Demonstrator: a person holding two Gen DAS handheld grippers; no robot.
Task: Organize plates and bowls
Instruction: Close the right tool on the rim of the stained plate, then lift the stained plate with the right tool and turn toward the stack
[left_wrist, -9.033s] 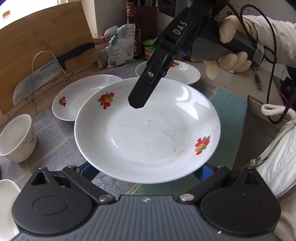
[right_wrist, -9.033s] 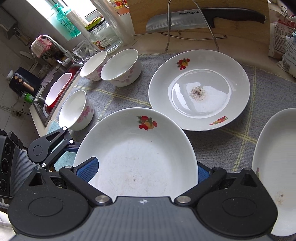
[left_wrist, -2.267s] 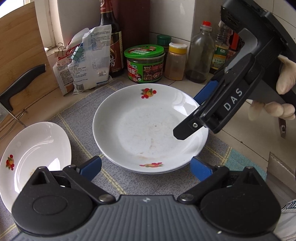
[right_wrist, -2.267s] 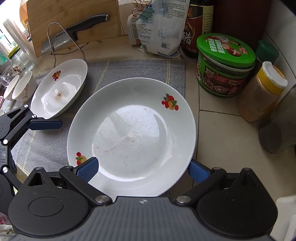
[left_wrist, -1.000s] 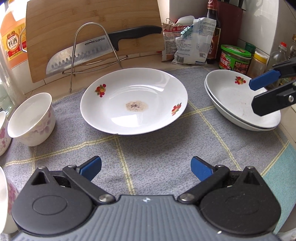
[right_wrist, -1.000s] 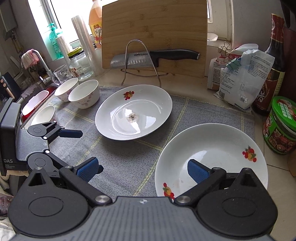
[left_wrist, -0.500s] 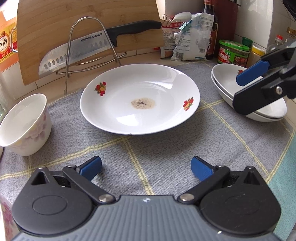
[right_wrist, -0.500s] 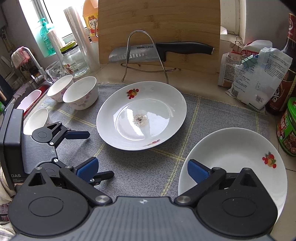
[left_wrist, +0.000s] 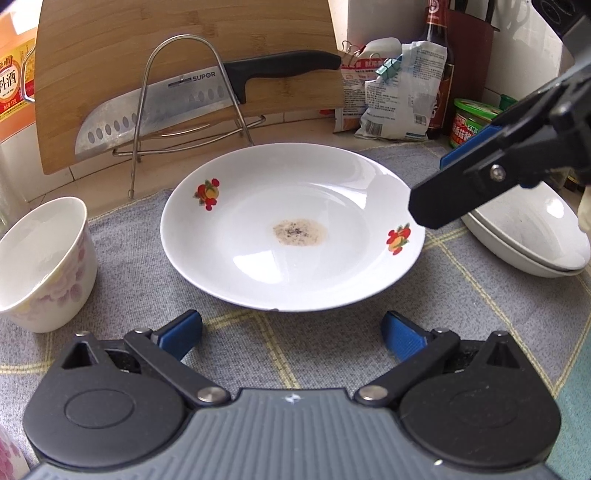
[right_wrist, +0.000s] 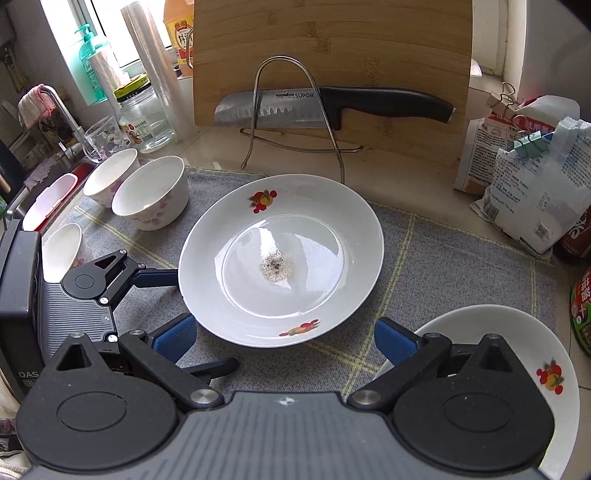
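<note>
A white plate (left_wrist: 291, 229) with fruit prints and a dark speck stain lies on the grey cloth; it also shows in the right wrist view (right_wrist: 280, 262). My left gripper (left_wrist: 291, 330) is open and empty, just short of its near rim. My right gripper (right_wrist: 282, 338) is open and empty at the plate's right side; its finger (left_wrist: 461, 192) hangs over the right rim. A stack of two plates (left_wrist: 528, 236) sits to the right, also in the right wrist view (right_wrist: 517, 354). Three bowls (right_wrist: 149, 197) stand to the left; one shows in the left wrist view (left_wrist: 40, 262).
A knife (left_wrist: 192, 99) rests in a wire rack against a wooden cutting board (right_wrist: 332, 55) behind the plate. Bags (left_wrist: 391, 96), a sauce bottle and a green-lidded jar (left_wrist: 472, 122) stand at the back right. A sink (right_wrist: 44, 192), glass jar and cup are at the left.
Both grippers have moved closer to the stained plate, one on each side. The two-plate stack stays on the right where it was set down earlier.
</note>
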